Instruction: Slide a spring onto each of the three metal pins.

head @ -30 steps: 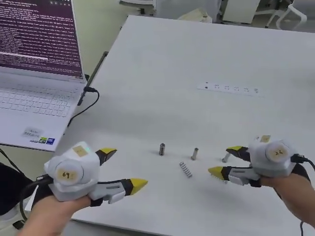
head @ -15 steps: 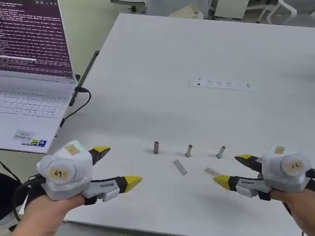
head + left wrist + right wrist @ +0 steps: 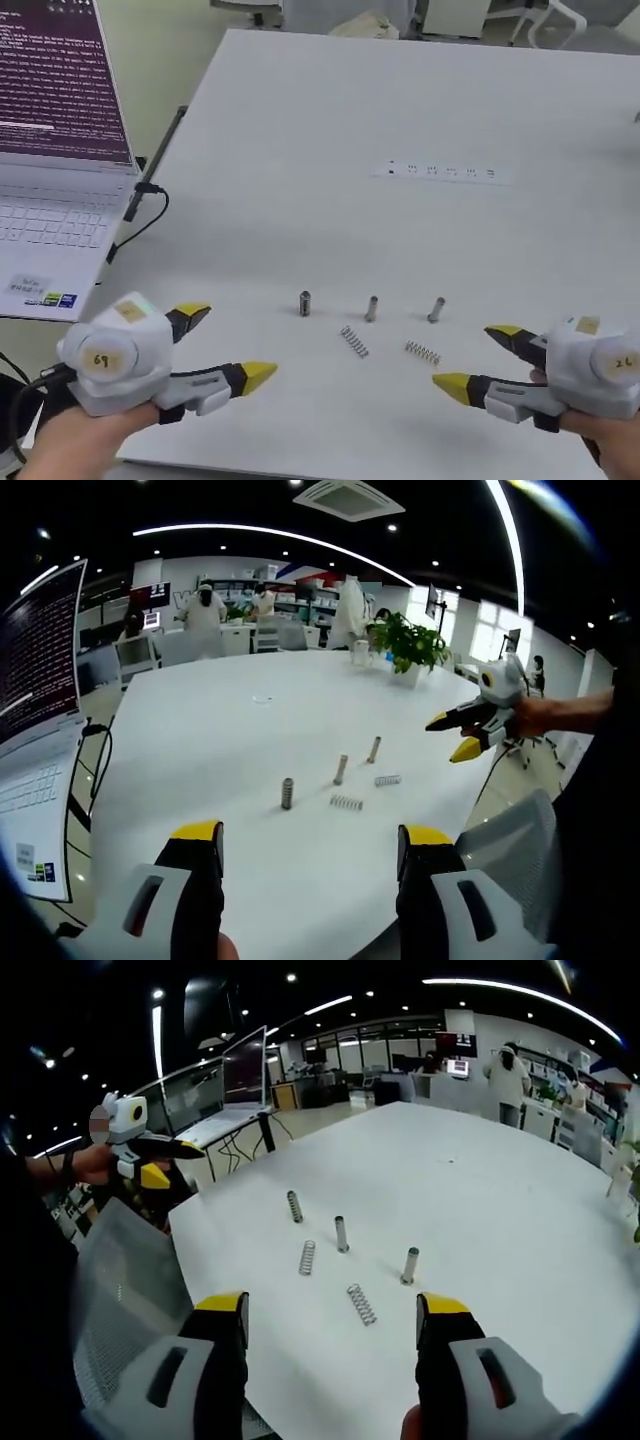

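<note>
Both grippers are spread wide and hold nothing. The left gripper (image 3: 225, 342) is at the lower left of the head view and the right gripper (image 3: 477, 357) at the lower right.

Three pins stand upright in a row at mid-frame on the table (image 3: 400, 110). The left pin (image 3: 305, 303) already carries a fitted spring (image 3: 305, 299). The middle pin (image 3: 371, 308) and right pin (image 3: 436, 309) are bare.

Two loose springs lie flat just below the row. The left spring (image 3: 353, 341) is below and left of the middle pin, and the right spring (image 3: 422, 352) is just below the right pin. The right spring lies up and left of the right gripper's tips, apart from them, with its long axis slanting from upper left to lower right. The right gripper is much the nearer of the two, so this pick looks like its job.
</note>
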Motion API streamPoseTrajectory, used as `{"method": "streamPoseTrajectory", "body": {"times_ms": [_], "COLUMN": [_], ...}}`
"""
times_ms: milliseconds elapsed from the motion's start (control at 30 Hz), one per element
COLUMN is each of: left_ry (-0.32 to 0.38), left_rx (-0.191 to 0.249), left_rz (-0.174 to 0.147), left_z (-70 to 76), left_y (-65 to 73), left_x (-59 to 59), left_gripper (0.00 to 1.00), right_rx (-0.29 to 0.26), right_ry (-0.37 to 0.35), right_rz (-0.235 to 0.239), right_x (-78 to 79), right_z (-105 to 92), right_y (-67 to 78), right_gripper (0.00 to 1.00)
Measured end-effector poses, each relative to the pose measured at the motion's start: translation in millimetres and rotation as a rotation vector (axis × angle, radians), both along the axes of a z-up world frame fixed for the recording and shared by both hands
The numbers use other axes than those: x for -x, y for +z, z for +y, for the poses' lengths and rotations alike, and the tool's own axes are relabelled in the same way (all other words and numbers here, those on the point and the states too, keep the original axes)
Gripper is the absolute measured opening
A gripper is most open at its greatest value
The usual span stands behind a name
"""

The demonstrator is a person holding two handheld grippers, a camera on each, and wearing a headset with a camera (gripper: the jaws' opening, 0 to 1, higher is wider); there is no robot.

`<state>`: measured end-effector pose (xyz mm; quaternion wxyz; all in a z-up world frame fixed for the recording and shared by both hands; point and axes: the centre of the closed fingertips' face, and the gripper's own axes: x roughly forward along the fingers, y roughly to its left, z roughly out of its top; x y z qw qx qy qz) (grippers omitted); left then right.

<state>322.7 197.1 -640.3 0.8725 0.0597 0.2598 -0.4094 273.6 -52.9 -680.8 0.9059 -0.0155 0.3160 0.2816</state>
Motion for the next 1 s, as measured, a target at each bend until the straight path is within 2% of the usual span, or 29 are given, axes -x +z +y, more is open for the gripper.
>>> {"method": "streamPoseTrajectory", "body": {"times_ms": [67,300,567,1000], "left_ry": [-0.001,-0.014,-0.058,-0.194], "left_rx": [0.0,0.003,-0.009,-0.06], "left_rz": [0.004,0.01,0.019,0.021], "left_z": [-1.4,-10.2,-24.4,-55.7], "left_y": [-2.5,-5.8,-11.0,-20.3], "left_x": [-0.7,-0.6,1.1,-2.2], "left_gripper": [0.67,0.66,0.66,0.65], "right_rx": [0.006,-0.002,-0.005,-0.009], "right_ry": [0.006,-0.009,-0.004,-0.022], "right_rz": [0.012,0.014,0.02,0.017], "right_x": [3.1,6.0,9.0,14.4], "right_z": [0.6,-1.7,-1.0,-6.8], "right_y": [-2.1,-2.3,-1.3,1.6], "right_gripper": [0.69,0.69,0.7,0.69]}}
